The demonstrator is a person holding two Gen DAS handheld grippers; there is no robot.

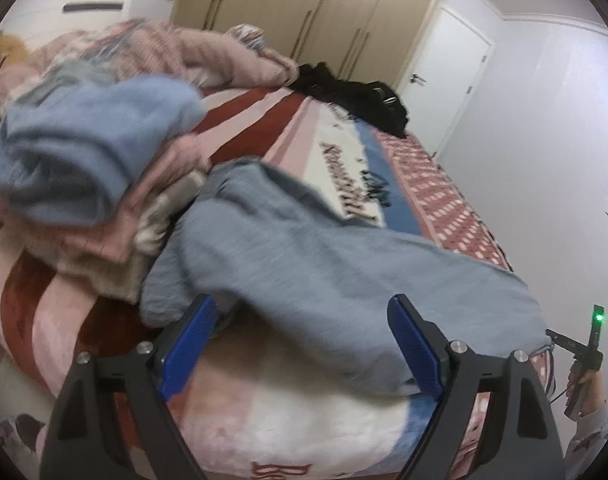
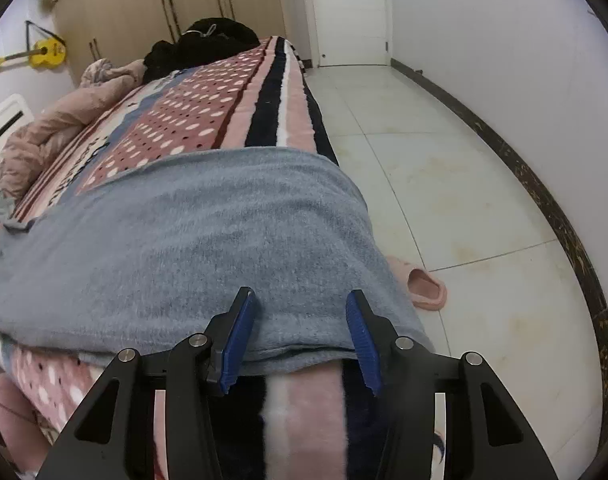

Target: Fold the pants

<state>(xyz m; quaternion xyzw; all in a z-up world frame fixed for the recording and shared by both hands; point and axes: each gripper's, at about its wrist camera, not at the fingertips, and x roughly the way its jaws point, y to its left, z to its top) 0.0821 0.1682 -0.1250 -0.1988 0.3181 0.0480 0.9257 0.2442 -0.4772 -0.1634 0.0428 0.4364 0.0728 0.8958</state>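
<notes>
The grey pants (image 2: 192,240) at frame centre are being approached by the wide-spread left gripper (image 1: 304,320) and right gripper (image 2: 300,308); their near hem should be pinched squarely.

black grippers (image 2: 300,304) with ribbed blue pads (image 2: 240,340).

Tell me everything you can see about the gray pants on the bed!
The gray pants look soft and fuzzy, like fleece or knit. They lie spread flat across the patterned blanket, reaching its floor-side edge, with a thick hem nearest the right gripper. Their far end bunches up against a pile of folded clothes. Both the right gripper and the left gripper hover at the pants' near edge, jaws open, gripping nothing.
</notes>
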